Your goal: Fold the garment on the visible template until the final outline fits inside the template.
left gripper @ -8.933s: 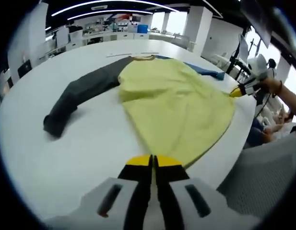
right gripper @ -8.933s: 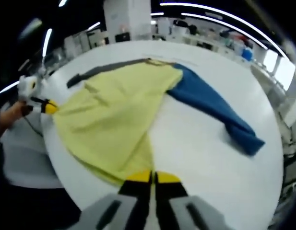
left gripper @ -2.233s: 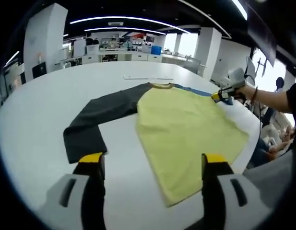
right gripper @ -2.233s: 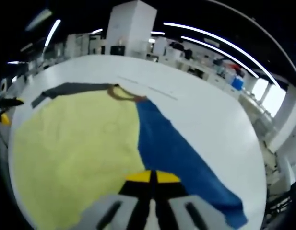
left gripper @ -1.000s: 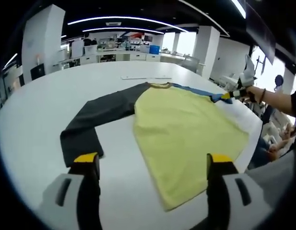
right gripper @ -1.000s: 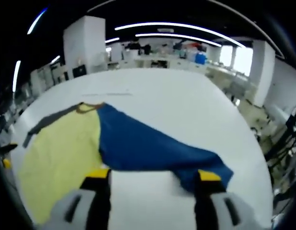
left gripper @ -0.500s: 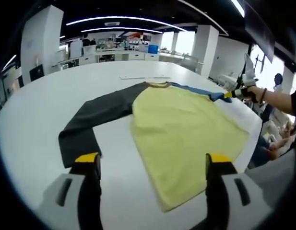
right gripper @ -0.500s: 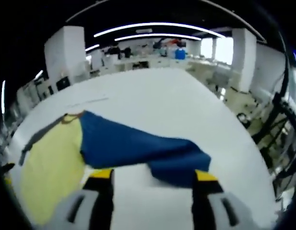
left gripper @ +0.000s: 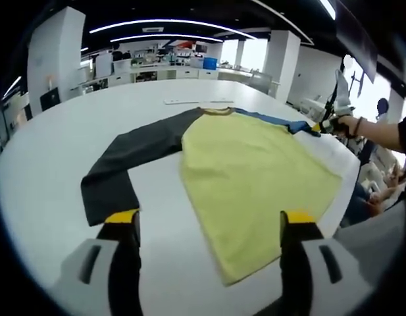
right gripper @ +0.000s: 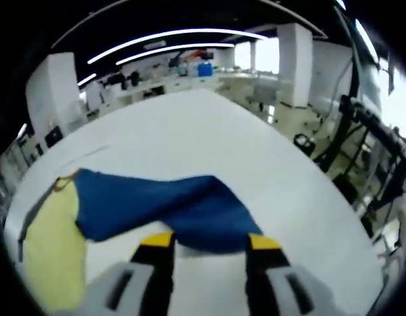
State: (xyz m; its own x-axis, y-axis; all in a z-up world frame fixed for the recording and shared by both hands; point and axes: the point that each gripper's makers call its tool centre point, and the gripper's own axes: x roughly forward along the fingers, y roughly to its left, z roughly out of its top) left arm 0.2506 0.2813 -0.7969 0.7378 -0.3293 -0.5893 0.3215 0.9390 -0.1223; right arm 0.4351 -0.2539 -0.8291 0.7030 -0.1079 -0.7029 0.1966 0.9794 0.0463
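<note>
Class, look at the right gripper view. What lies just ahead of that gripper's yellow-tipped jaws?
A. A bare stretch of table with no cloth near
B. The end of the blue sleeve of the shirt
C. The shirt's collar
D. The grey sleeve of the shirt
B: in the right gripper view the right gripper stands with its jaws parted at the end of the blue sleeve, which lies on the white table.

I'm looking at a soft, matt cloth garment (left gripper: 255, 164), its blue sleeve (right gripper: 183, 210) rumpling thickly. The counter (left gripper: 51, 151) is showing smooth white with a faint sheen. My left gripper (left gripper: 206, 227) is looking like matt grey plastic with yellow-tipped black jaws.
</note>
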